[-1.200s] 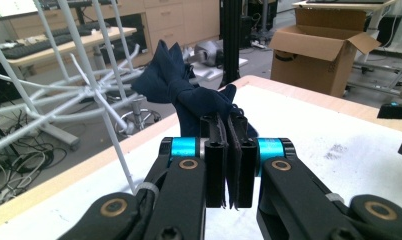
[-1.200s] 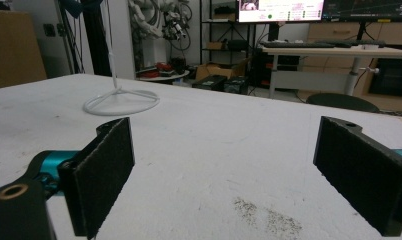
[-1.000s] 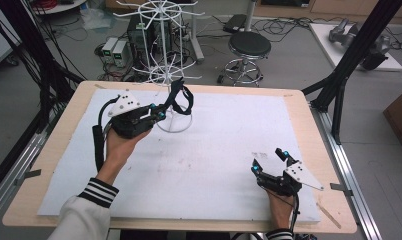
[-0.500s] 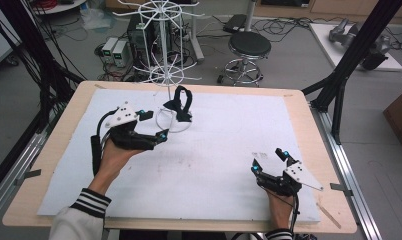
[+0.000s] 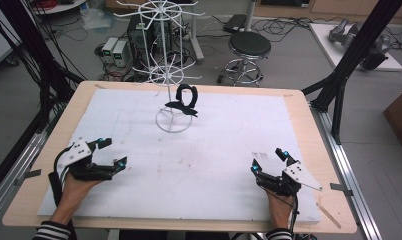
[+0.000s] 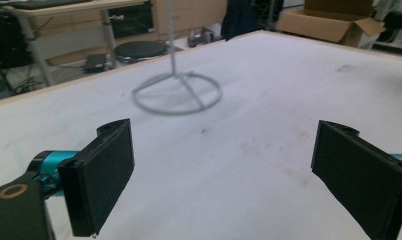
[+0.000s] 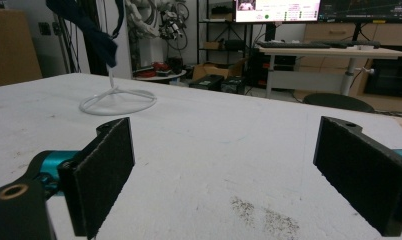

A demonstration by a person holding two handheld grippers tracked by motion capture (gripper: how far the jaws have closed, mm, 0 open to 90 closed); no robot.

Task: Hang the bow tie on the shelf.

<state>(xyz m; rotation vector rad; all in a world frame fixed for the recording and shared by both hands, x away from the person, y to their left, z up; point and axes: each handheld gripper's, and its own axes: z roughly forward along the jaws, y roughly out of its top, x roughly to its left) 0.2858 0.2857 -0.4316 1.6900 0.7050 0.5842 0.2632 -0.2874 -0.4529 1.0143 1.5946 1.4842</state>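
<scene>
Left gripper (image 5: 111,152) has drawn back from the wire rack (image 5: 169,75) to the near left of the table (image 5: 49,145); jaws just opened wide, nothing between. Black headphones (image 5: 184,100) hang on the rack. Right gripper (image 5: 269,161) unmoved, jaws wide, empty

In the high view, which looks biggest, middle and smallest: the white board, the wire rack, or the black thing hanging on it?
1. White board: biggest by far.
2. Wire rack: tall, and thin.
3. Black thing: smallest.
</scene>
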